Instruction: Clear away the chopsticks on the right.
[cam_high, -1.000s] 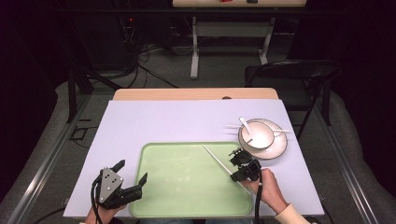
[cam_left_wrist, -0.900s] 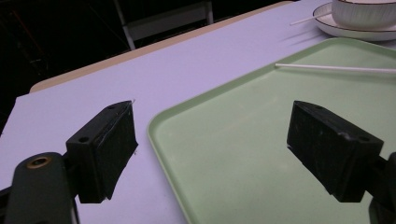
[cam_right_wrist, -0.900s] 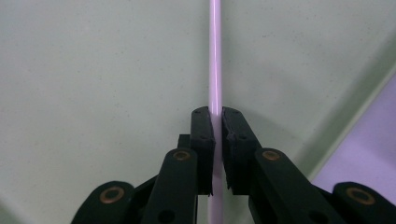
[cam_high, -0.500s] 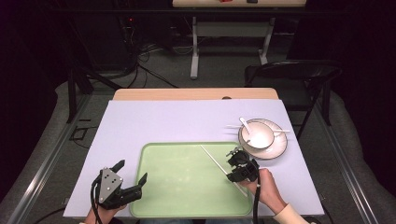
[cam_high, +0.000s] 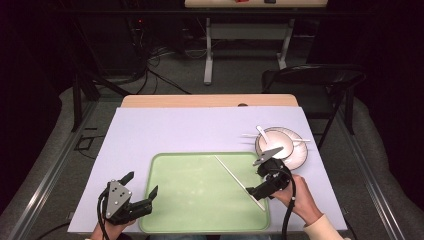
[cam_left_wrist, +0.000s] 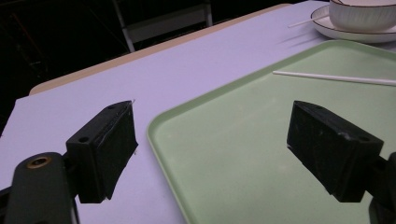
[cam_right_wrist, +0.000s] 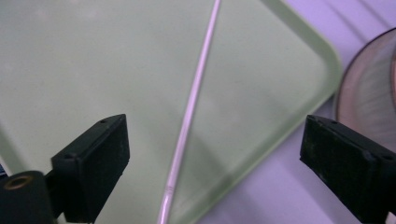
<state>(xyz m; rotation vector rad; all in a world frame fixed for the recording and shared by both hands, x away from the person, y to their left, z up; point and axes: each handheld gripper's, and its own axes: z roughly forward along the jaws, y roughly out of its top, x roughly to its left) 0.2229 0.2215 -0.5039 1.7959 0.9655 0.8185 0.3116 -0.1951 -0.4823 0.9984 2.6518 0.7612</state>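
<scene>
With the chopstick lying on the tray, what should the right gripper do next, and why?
Probably reach for the next chopstick beside the bowl. The right gripper has just been opening, nothing is between its jaws, and one chopstick already lies on the tray.

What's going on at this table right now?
A person works with two hand-held grippers over a green tray. The right gripper has just been opening its jaws, and a white chopstick lies on the tray, free of them. The left gripper waits open at the tray's near left corner. A bowl on a plate sits beside the tray.
</scene>
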